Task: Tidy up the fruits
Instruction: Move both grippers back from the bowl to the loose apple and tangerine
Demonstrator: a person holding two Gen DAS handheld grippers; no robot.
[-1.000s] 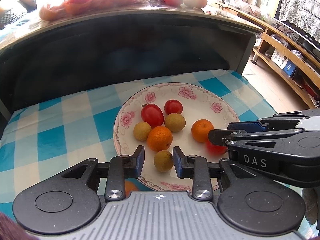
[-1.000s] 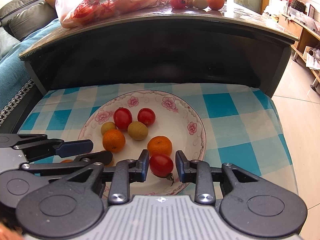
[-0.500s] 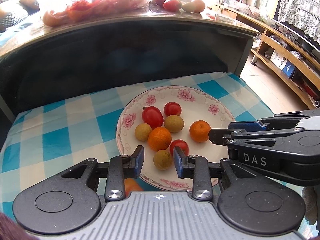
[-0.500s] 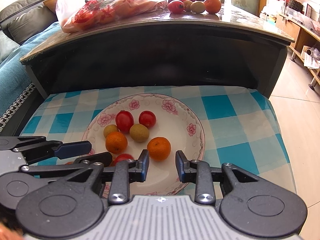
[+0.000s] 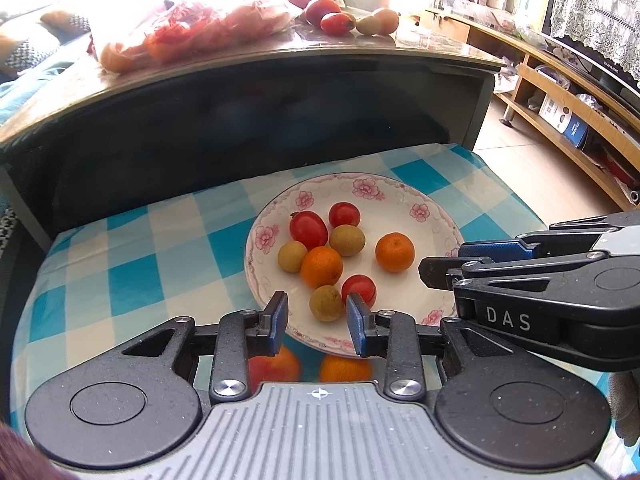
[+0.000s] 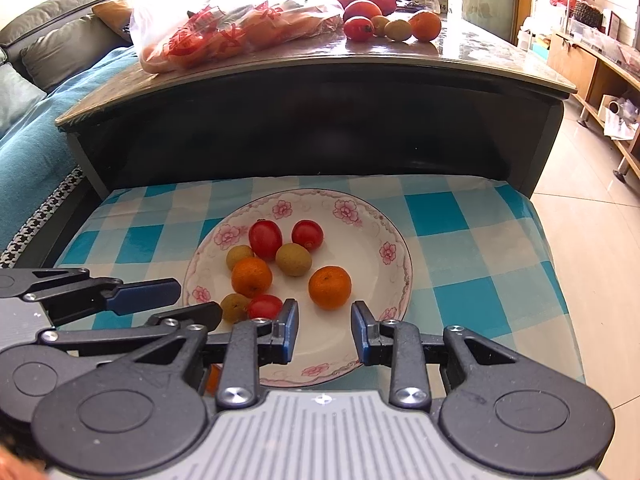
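— Are the claws holding anything?
— No; left claw (image 5: 316, 316) and right claw (image 6: 325, 330) both hang released, empty; the round fruits lie just ahead in the white flowered plate (image 6: 372, 236).

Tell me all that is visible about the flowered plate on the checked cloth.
The plate is round, white and glossy, like ceramic, with pink flowers and a fine scroll line along its rim. It lies flat on the blue-and-white checked cloth. Eight small fruits rest in it: three red, three greenish-brown, two orange, mostly on its left side in the right wrist view. Neither gripper appears to touch it.
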